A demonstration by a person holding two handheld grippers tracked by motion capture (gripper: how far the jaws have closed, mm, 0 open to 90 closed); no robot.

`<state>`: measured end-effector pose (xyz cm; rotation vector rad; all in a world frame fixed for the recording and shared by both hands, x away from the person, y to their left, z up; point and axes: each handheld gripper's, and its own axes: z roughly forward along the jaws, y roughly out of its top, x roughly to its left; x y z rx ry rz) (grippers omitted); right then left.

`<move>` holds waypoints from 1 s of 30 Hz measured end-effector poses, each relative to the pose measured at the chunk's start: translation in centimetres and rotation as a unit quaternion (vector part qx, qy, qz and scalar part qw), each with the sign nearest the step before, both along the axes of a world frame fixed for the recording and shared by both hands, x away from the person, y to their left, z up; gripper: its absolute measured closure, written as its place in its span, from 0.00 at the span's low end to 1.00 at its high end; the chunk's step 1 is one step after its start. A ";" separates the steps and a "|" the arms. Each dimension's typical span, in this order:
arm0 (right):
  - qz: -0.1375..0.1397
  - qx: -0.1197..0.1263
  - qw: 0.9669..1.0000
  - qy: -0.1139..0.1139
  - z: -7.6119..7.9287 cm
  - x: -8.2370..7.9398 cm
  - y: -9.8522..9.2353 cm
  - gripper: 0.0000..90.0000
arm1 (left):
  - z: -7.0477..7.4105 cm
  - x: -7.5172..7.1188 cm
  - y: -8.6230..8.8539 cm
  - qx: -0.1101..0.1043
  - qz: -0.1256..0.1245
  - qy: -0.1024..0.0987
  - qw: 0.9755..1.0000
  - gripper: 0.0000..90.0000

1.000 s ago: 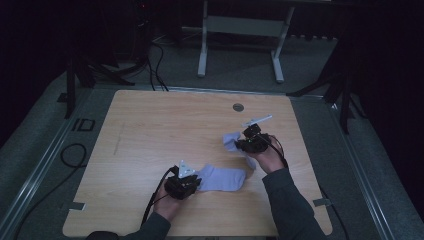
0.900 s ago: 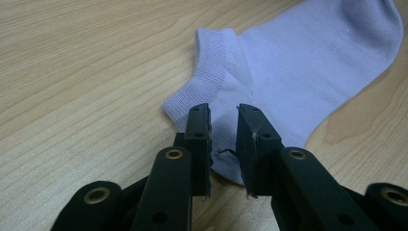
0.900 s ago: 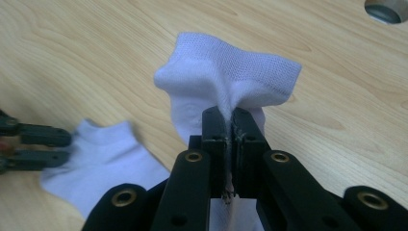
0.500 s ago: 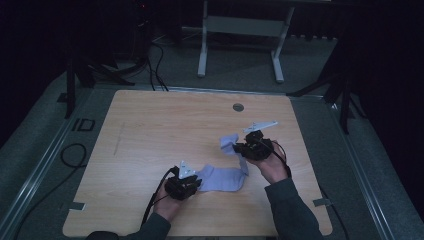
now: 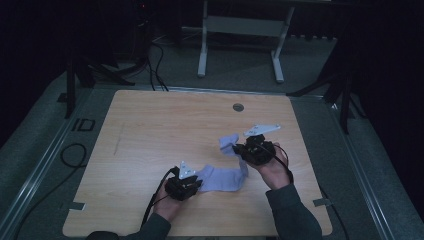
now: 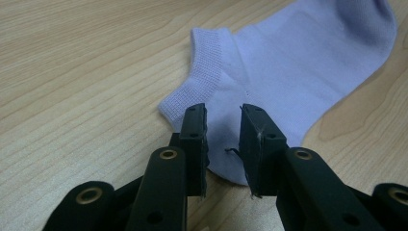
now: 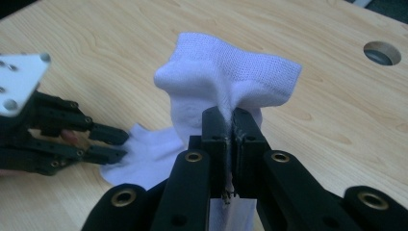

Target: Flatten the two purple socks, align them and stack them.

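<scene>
Two pale lilac ankle socks are in play. One sock (image 5: pixel 220 179) (image 6: pixel 288 62) lies flat on the wooden table (image 5: pixel 165 130). My left gripper (image 5: pixel 197 184) (image 6: pixel 223 115) rests at its heel end. Its jaws have just been opening and now stand a little apart, the heel under them unpinched. My right gripper (image 5: pixel 239 149) (image 7: pixel 232 115) is shut on the second sock (image 5: pixel 230 142) (image 7: pixel 226 67) just below its ribbed cuff. That sock is lifted off the table and its foot hangs down beside the flat sock (image 7: pixel 149 154). The left gripper (image 7: pixel 120 144) also appears in the right gripper view.
A round cable hole (image 5: pixel 238 107) (image 7: pixel 382 53) sits near the table's far edge. A metal frame (image 5: pixel 240 25) stands on the floor behind the table, and a cable (image 5: pixel 70 155) loops on the floor at the left.
My right gripper has shifted a little and risen with its sock, whose foot now trails up off the table as a strip. The left hand has stayed where it was.
</scene>
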<state>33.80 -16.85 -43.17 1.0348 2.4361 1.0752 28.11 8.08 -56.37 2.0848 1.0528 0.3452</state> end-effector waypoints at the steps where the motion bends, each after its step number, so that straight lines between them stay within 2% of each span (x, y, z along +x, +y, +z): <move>1: 0.000 -0.001 1.000 0.002 -0.2 0.0 0.0 0.95 | 0.0 0.0 0.0 0.000 0.000 0.000 1.000 0.80; 10: 0.000 0.001 1.000 0.017 -1.5 -0.2 0.7 0.95 | 0.0 -0.1 0.0 -0.001 0.000 0.000 1.000 0.80; 13: -0.001 0.005 1.000 0.012 -1.2 -0.3 0.7 0.95 | 0.0 -0.1 0.0 -0.001 0.000 0.001 1.000 0.80; 18: -0.008 0.006 1.000 -0.010 -0.1 -0.6 0.5 0.95 | 0.0 -0.1 0.0 -0.002 0.000 0.002 1.000 0.80; 21: -0.006 0.005 1.000 -0.012 0.0 -0.7 0.5 0.95 | 0.0 -0.1 0.0 -0.002 0.000 0.001 1.000 0.79; 30: -0.006 -0.017 1.000 -0.002 -1.9 -0.9 1.3 0.95 | 0.0 0.0 0.0 -0.006 -0.001 0.005 1.000 0.79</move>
